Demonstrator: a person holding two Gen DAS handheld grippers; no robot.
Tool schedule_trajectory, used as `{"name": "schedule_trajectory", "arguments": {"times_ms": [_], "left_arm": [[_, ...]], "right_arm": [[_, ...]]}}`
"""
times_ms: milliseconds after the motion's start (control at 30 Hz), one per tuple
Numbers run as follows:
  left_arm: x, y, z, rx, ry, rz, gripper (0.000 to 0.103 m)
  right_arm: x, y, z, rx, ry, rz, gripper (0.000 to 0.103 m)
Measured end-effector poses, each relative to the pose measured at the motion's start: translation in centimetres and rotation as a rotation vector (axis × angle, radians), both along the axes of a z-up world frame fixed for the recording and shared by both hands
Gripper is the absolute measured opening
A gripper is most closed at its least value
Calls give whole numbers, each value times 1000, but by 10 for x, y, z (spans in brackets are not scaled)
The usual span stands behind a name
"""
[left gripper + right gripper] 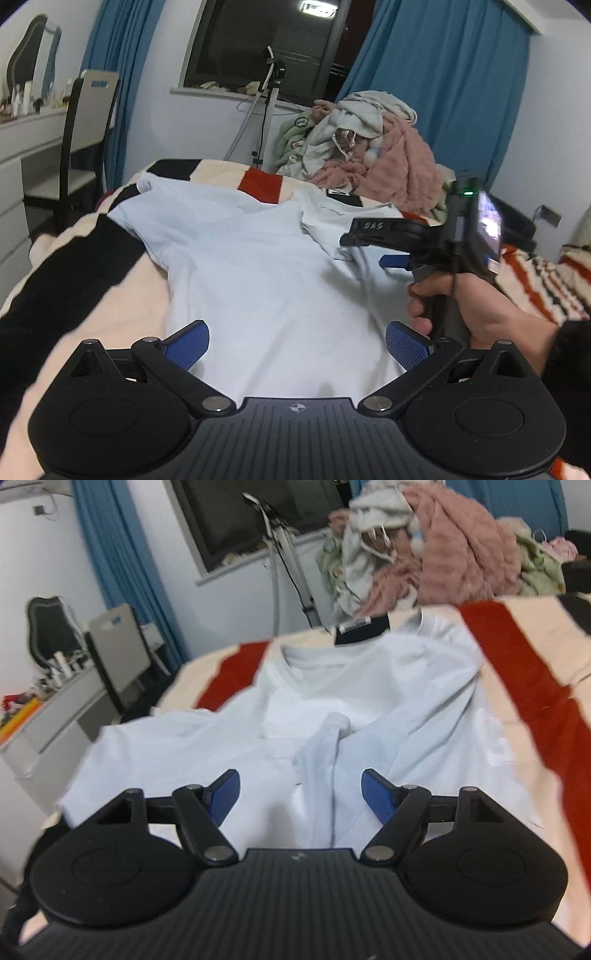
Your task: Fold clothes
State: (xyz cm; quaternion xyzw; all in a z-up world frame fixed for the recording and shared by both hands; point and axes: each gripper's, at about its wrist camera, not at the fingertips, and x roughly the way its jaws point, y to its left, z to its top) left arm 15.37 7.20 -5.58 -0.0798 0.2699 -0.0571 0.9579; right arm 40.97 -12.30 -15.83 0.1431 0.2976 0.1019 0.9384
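A pale blue T-shirt lies spread on the striped bed cover, collar toward the far end. My left gripper hovers open over the shirt's lower body, nothing between its blue pads. In the left wrist view a hand holds my right gripper above the shirt's right side, near the folded-in sleeve. In the right wrist view my right gripper stands open, and a raised fold of the T-shirt runs between its fingers without the pads touching it.
A heap of pink, white and green clothes sits at the far end of the bed. A stand with a hose rises behind the bed by the window. A chair and white dresser stand at the left.
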Motion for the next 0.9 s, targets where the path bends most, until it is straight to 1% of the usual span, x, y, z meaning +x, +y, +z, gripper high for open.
{"name": "schedule_trajectory", "arguments": {"times_ms": [33, 100, 200, 300, 367, 467, 600, 667, 700, 767, 900], "left_arm": [[5, 2, -5, 10, -1, -4, 103], [14, 5, -15, 28, 23, 3, 103], [22, 11, -19, 1, 33, 14, 103], [24, 17, -20, -21, 34, 25, 103], [19, 20, -15, -27, 21, 32, 103], [6, 23, -4, -24, -11, 49, 103], [-14, 26, 14, -26, -62, 70, 103], [-22, 27, 20, -29, -76, 79, 103], [-25, 27, 22, -31, -77, 78, 103], [-29, 26, 25, -33, -80, 71, 103], [-39, 26, 31, -29, -81, 79, 103]], "right_arm": [[10, 2, -7, -7, 6, -7, 75], [24, 6, -18, -9, 2, -9, 75], [30, 18, -20, -38, -21, 15, 75], [28, 37, -16, -88, -34, 80, 75], [24, 47, -11, -84, -43, 125, 75], [10, 59, 4, -44, -88, 224, 76], [-6, 67, 29, -1, -125, 276, 76], [-13, 69, 41, 10, -145, 320, 76], [-17, 71, 45, -3, -152, 346, 76], [-24, 79, 50, -74, -153, 382, 75], [-32, 96, 52, -162, -148, 407, 75]]}}
